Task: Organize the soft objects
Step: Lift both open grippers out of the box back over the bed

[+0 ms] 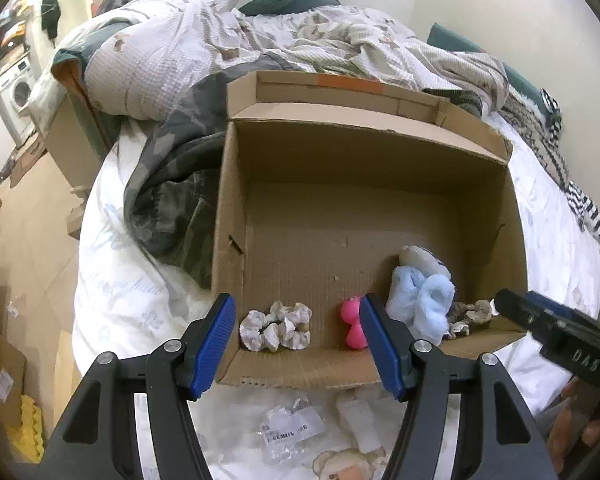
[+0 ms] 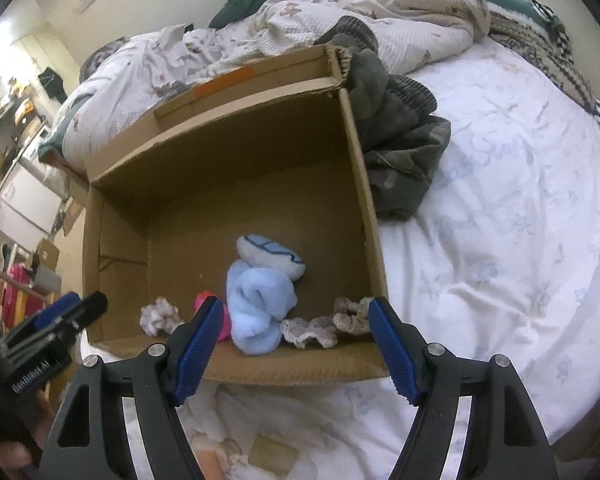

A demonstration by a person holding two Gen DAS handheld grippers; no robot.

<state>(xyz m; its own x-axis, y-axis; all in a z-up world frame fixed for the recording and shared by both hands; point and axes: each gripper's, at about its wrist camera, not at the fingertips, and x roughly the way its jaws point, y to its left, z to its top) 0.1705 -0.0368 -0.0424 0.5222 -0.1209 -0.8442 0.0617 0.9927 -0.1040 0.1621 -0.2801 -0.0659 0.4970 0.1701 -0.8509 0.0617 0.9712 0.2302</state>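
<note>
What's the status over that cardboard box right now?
Left gripper and right gripper open, empty. Fluffy light-blue sock, pink rubber toy, scrunchies inside brown cardboard box. Nothing in the way.

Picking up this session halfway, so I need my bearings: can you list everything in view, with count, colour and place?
cardboard box: one, brown, open, on the bed
scrunchies: one whitish near the box's front left corner; one lacy pale and one beige at the front right
pink toy: one, along the front wall
fluffy sock bundle: one, light blue, right of the pink toy
white plush: one, blue stitching, behind the bundle
camouflage garment: one, dark green, draped around the box's far side
quilt: one, white patterned, heaped behind the box
clear plastic bag: one, on the sheet before the box
left gripper: black, blue pads, open, empty
right gripper: same, open, empty
</note>
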